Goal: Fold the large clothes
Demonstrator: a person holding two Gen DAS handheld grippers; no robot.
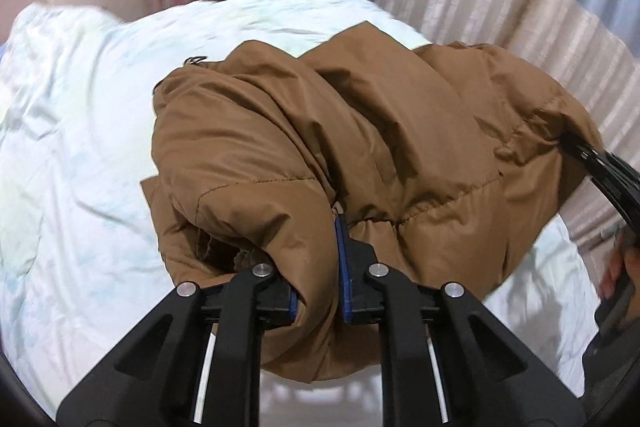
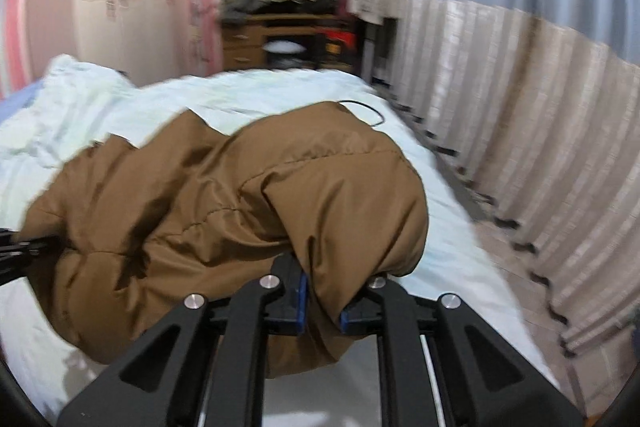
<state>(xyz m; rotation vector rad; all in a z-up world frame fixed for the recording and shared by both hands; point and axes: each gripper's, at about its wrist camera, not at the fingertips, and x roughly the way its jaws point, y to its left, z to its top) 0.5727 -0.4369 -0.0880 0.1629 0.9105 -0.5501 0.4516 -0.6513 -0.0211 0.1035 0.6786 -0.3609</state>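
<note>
you have the brown padded jacket (image 1: 360,147) pinched at two places along its near edge, and that is the lifting stage of a fold. your left gripper (image 1: 316,291) has its blue pads clamped on a thick roll of the jacket's hem, and your right gripper (image 2: 323,303) is clamped on another bunch of the same edge further along. the jacket hangs bunched and puffy between the two holds, its far part draped down toward the pale quilt (image 1: 80,147) on the bed, its near part raised off it. the pictures are a little smeared, so the load looks to be in motion. judging from this, the next move calls for carrying the held edge over the far part of the jacket and laying it flat on the quilt. keep both holds level with each other, so the padding doesn't twist or slide, and stay shut till it rests.
</note>
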